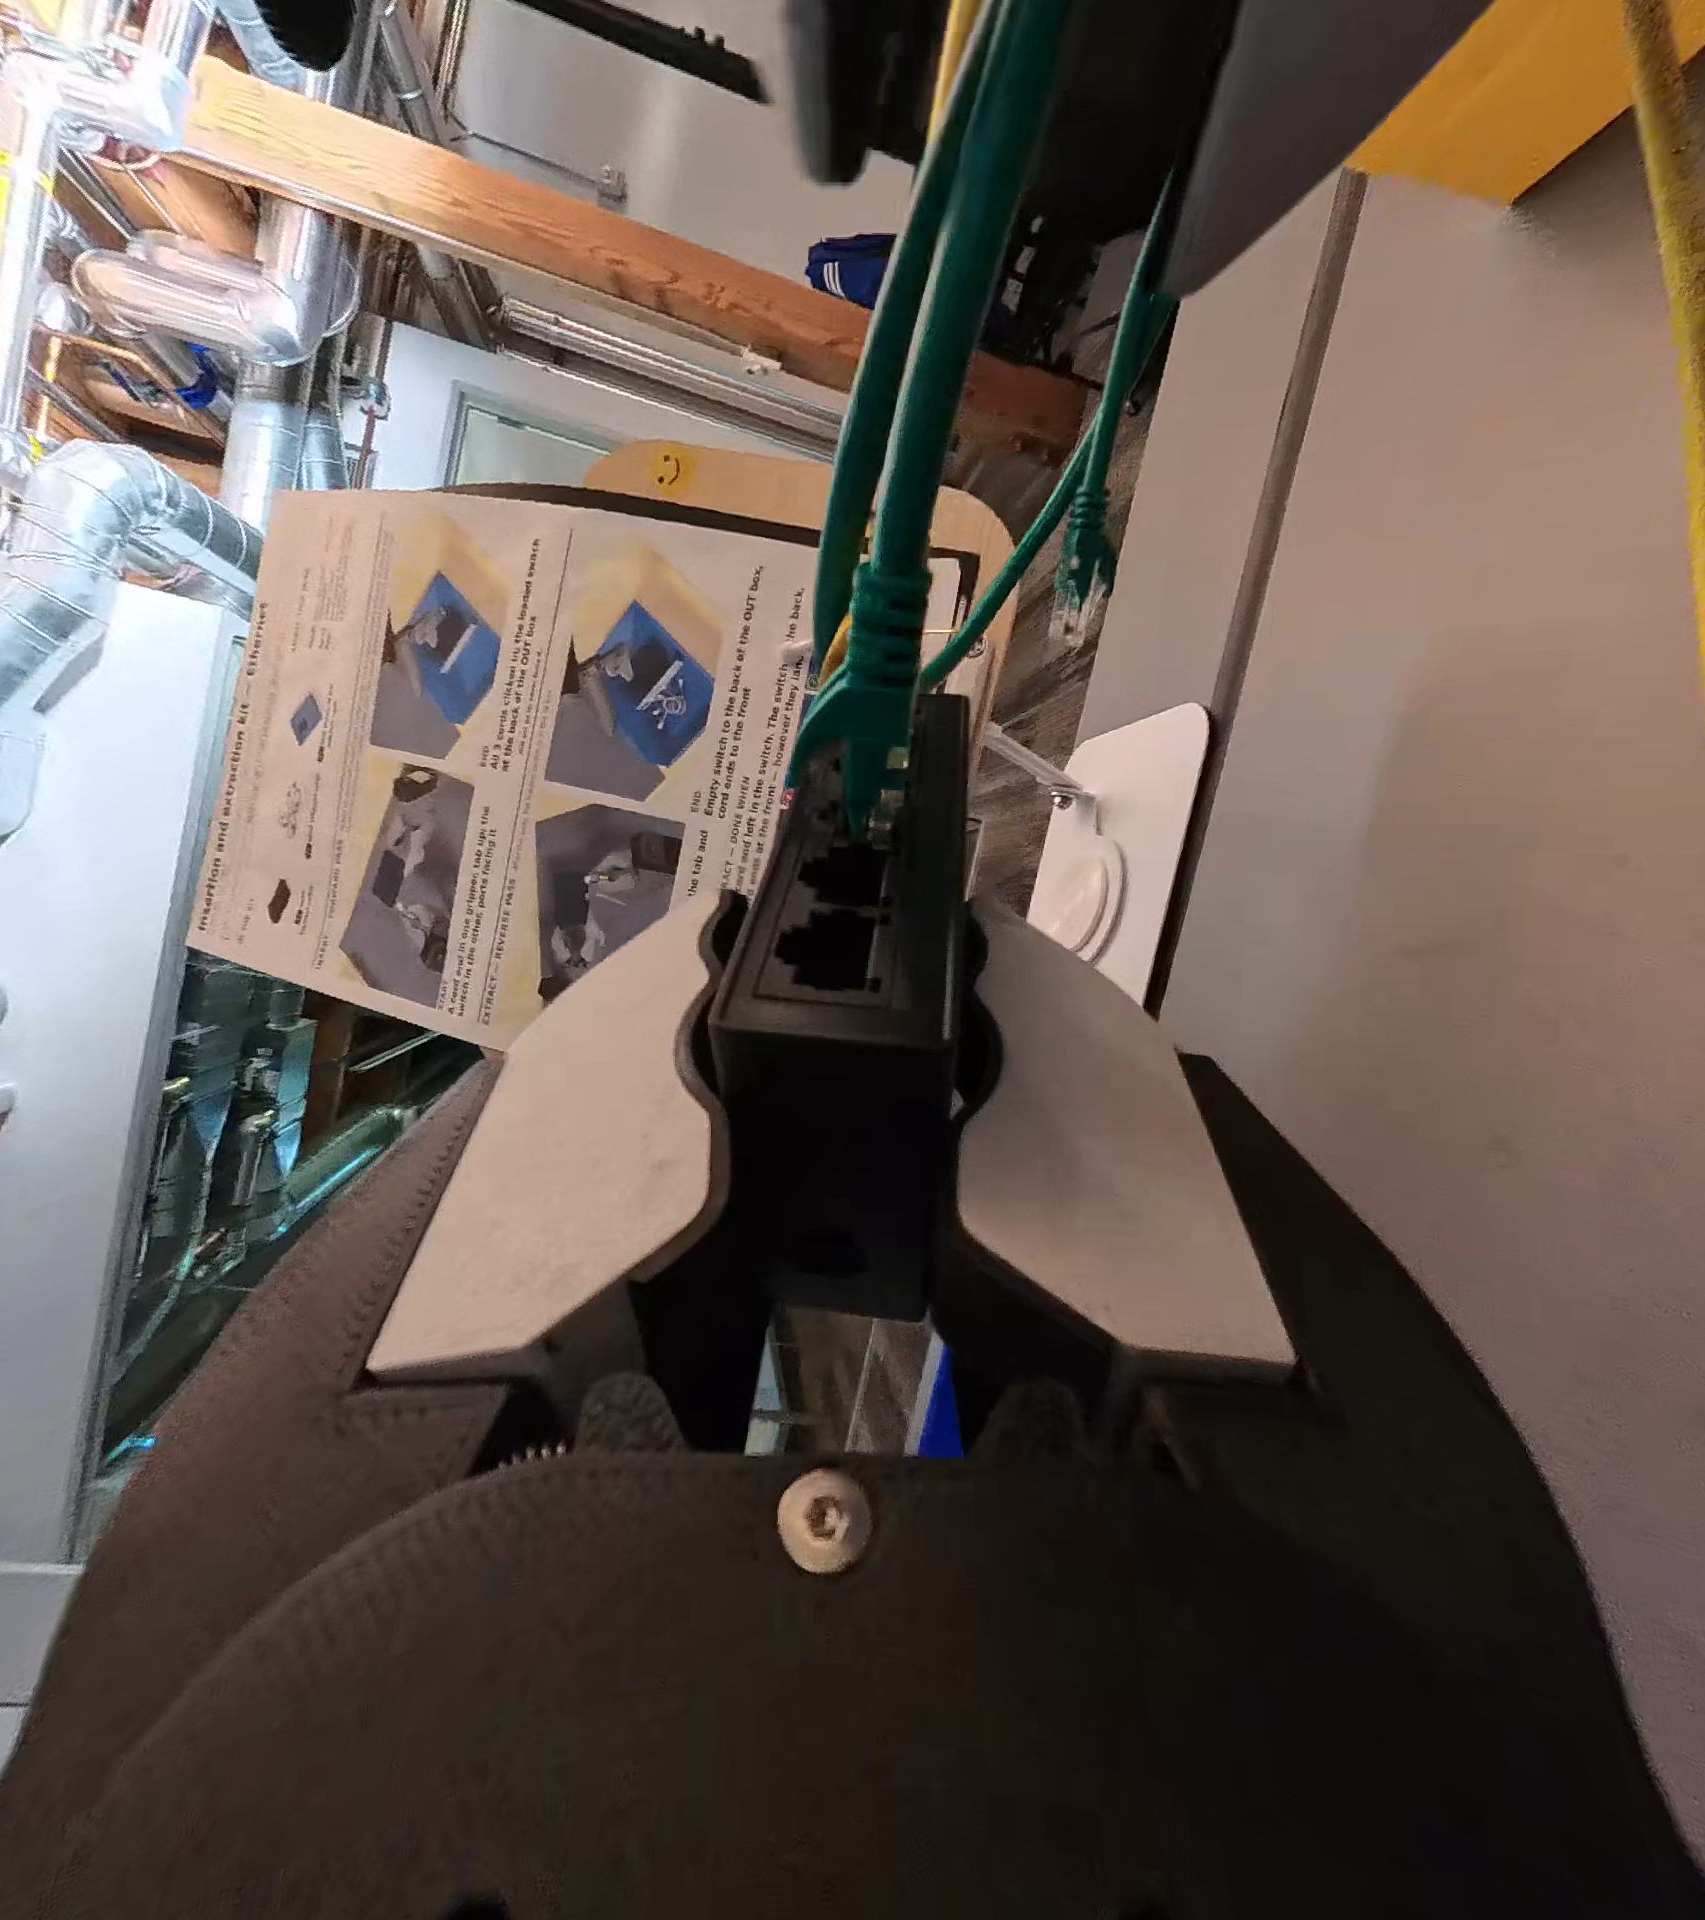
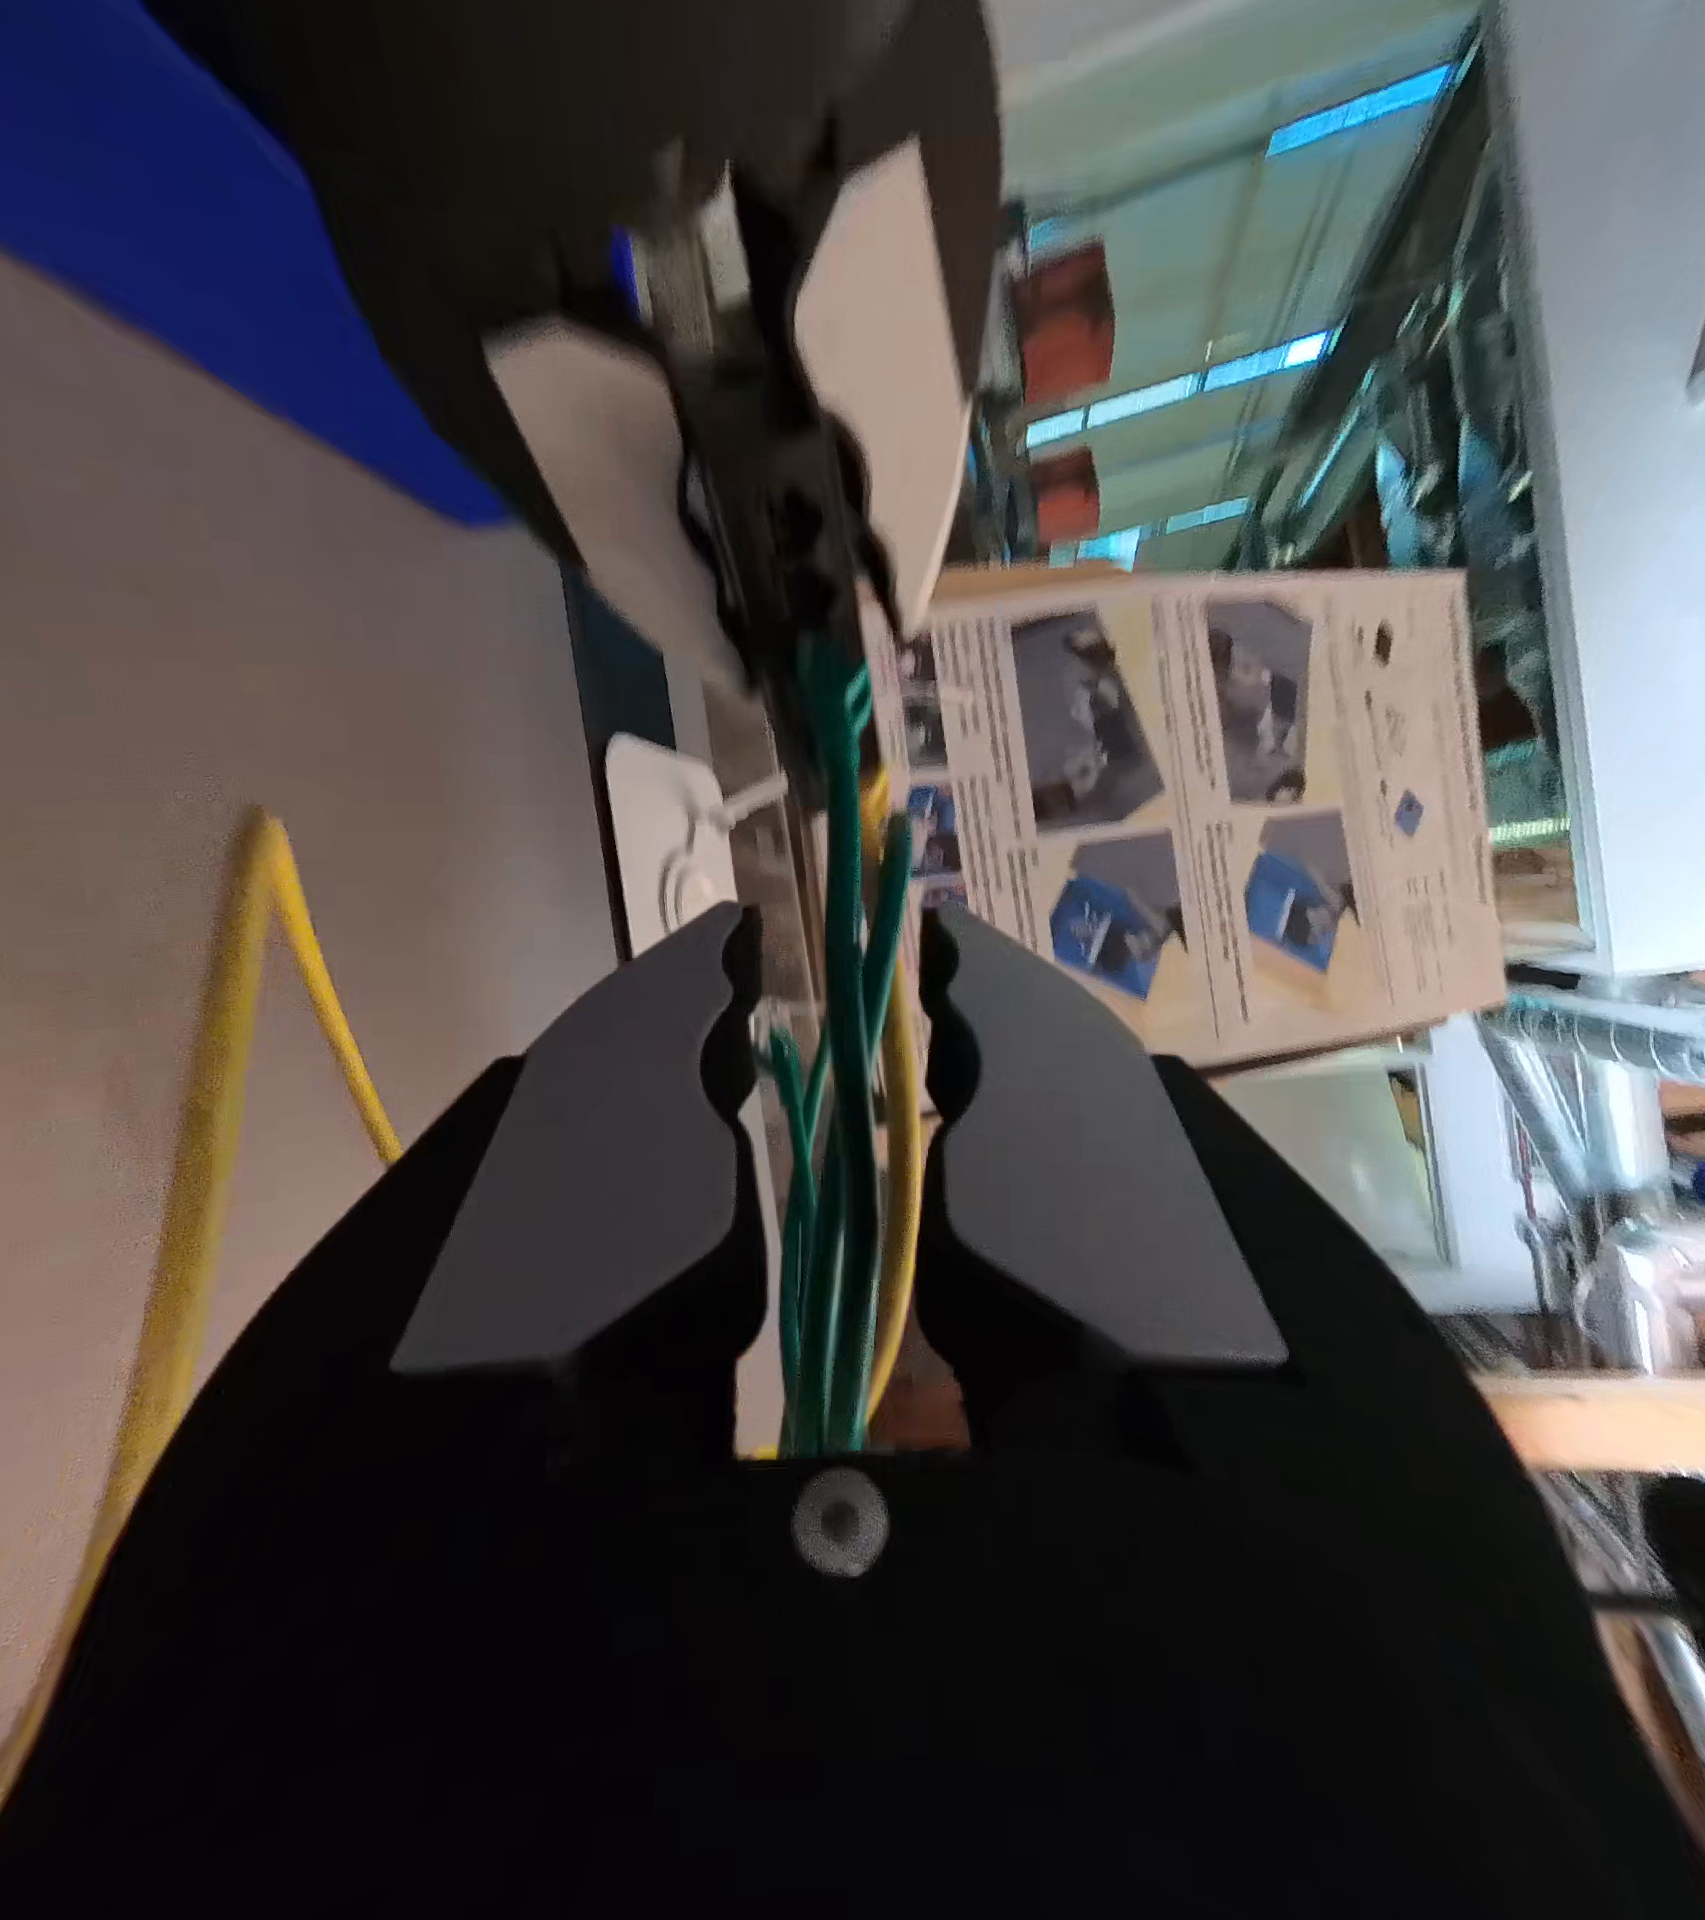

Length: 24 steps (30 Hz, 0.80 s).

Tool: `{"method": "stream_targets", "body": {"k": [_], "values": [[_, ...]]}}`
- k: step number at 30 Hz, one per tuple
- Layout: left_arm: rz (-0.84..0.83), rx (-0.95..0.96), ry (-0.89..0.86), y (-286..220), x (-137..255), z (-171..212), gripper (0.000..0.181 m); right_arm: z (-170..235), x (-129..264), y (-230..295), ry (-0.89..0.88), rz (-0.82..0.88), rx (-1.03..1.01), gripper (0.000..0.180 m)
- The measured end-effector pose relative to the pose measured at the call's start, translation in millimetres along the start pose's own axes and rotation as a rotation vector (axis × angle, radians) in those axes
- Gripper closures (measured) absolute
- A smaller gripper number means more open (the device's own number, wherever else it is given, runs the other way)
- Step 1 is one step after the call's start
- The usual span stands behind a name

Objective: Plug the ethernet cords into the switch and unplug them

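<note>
Tabletop grey under ducted ceiling; left fingers gripping switch, right fingers parted.

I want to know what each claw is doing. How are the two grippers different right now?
The left gripper is shut on the black switch; the right gripper is open, holding nothing. The left's fingers press the switch, while green cords run loose between the right's. Both have the same pale, notched fingers.
</note>
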<state>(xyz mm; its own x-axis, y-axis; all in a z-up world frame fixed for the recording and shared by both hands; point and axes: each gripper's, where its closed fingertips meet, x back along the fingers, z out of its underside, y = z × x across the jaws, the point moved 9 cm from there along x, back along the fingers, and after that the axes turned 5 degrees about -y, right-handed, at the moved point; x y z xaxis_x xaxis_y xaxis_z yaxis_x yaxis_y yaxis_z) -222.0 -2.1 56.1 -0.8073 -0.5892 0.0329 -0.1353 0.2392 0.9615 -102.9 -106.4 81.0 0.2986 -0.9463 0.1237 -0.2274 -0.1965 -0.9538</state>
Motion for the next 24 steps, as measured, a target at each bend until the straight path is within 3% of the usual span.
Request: {"method": "stream_targets", "body": {"k": [4, 7, 18, 24], "values": [[-0.008, -0.051, -0.019, -4.2, 0.4, -9.7, 0.143, -13.1, -4.4, 7.7, -0.117, -0.029, -0.011, 0.15], [0.013, -0.089, -0.028, -9.8, -0.2, -16.5, 0.143, -8.8, -7.8, 12.4, -0.079, -0.003, 0.091, 0.153], [0.042, -0.156, -0.053, -21.7, -0.4, -37.2, 0.143, 2.9, -0.3, 15.0, -0.093, -0.108, 0.117, 0.156], [0.041, -0.164, -0.05, -21.2, 0.8, -40.1, 0.144, 3.1, 0.6, 15.6, -0.097, -0.071, 0.199, 0.16]]}}
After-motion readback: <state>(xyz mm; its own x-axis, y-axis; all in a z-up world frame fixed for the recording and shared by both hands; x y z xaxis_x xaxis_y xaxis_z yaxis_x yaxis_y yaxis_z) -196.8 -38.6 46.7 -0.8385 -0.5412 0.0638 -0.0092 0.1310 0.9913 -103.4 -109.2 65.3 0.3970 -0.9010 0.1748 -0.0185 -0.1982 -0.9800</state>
